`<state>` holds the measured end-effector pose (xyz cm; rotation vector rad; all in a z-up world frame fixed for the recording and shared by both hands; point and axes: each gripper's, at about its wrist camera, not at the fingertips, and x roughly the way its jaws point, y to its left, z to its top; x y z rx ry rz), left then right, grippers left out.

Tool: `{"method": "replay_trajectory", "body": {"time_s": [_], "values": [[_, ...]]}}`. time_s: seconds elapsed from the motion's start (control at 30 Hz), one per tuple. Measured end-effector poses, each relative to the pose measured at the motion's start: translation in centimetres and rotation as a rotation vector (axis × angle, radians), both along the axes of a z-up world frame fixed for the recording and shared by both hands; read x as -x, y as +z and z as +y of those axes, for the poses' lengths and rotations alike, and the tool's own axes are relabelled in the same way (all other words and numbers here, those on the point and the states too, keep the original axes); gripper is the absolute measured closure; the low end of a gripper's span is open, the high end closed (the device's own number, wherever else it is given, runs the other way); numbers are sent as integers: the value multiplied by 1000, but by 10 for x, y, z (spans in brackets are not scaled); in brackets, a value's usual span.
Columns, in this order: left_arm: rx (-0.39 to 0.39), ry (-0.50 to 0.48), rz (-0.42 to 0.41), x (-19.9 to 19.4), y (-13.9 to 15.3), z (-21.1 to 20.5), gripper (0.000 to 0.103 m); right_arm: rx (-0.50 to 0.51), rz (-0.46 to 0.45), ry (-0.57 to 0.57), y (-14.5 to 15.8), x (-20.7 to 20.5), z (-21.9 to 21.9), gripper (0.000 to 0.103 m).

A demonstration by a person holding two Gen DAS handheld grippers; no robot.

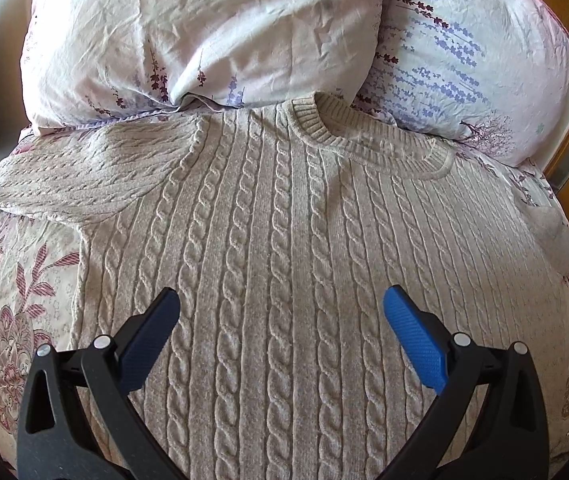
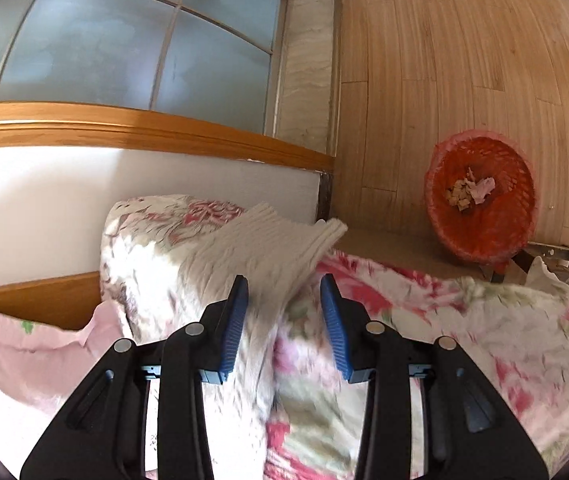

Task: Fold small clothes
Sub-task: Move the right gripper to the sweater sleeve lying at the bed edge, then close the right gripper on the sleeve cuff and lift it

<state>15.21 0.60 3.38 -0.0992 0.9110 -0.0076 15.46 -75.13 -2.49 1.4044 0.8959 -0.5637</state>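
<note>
A beige cable-knit sweater [image 1: 268, 216] lies flat, front up, on the flowered bed sheet [image 1: 16, 288], neck toward the pillows. Its left sleeve [image 1: 76, 176] stretches out to the left. My left gripper [image 1: 280, 304] hovers open and empty over the sweater's lower body. In the right wrist view, the sweater's other sleeve [image 2: 268, 248] lies along the bed toward its edge. My right gripper [image 2: 284, 292] is open, its blue pads on either side of this sleeve, just above it. That view is blurred.
Two flowered pillows [image 1: 204, 32] [image 1: 464, 60] lie against the headboard behind the sweater's neck. A wooden headboard rail [image 2: 124, 128] and a frosted window [image 2: 124, 40] stand past the bed. A red mesh waste basket [image 2: 480, 204] stands on the wooden floor [image 2: 464, 40] beside the bed.
</note>
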Motion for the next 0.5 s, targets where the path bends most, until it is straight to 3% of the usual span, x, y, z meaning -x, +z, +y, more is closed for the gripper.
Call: {"method": "replay_trajectory", "body": {"time_s": [0.07, 0.2, 0.37, 0.5], "values": [[9, -1, -1, 0, 0, 1, 2, 52, 5, 0, 12, 4, 7, 62], [23, -11, -7, -1, -2, 1, 2, 70, -71, 35, 29, 11, 27, 62], [43, -17, -15, -1, -2, 3, 2, 21, -80, 85, 16, 3, 45, 63], [60, -11, -29, -2, 0, 7, 2, 13, -104, 79, 5, -6, 54, 77]]}}
